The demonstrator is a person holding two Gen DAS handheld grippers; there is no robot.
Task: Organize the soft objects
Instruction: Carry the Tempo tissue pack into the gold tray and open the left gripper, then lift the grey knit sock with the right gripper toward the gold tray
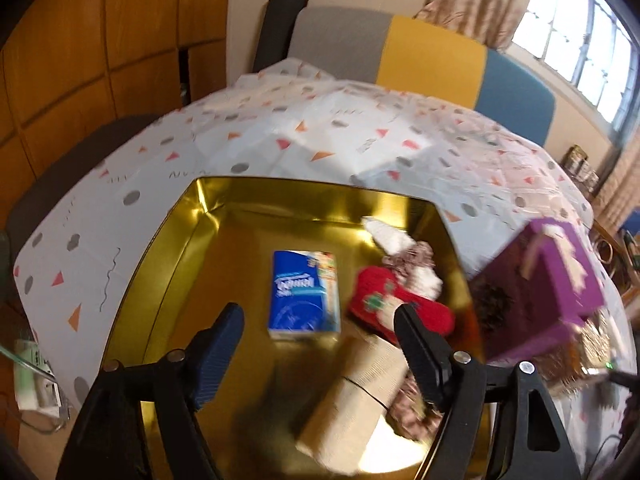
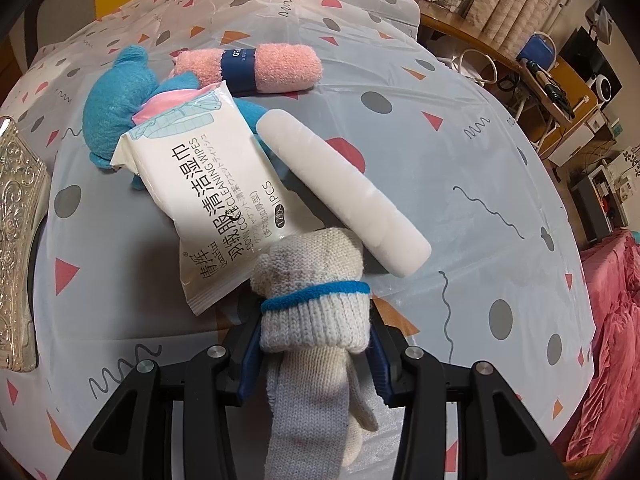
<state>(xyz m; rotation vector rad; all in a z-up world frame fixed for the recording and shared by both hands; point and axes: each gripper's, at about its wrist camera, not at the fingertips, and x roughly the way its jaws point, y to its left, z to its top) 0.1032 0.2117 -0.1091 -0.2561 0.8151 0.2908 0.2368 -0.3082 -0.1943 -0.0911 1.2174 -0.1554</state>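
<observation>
My left gripper (image 1: 320, 332) is open and empty above a gold tin box (image 1: 192, 216). Inside the tin lie a blue tissue pack (image 1: 304, 296), a red knitted sock (image 1: 384, 308), a white and patterned soft item (image 1: 404, 252) and a beige packet (image 1: 360, 392). My right gripper (image 2: 312, 344) is shut on a rolled white knitted glove (image 2: 316, 300) with a blue band, held above the table. Beyond it lie a wet wipes pack (image 2: 216, 200), a white cylinder (image 2: 344, 192), a blue plush toy (image 2: 120, 100) and a pink rolled towel (image 2: 256, 68).
A purple gift box (image 1: 552, 280) stands right of the tin, blurred. An embossed silver lid (image 2: 20, 240) lies at the left edge of the right wrist view. The patterned tablecloth (image 2: 480, 200) covers the table. Chairs (image 1: 432, 56) stand behind; a red blanket (image 2: 616, 320) at right.
</observation>
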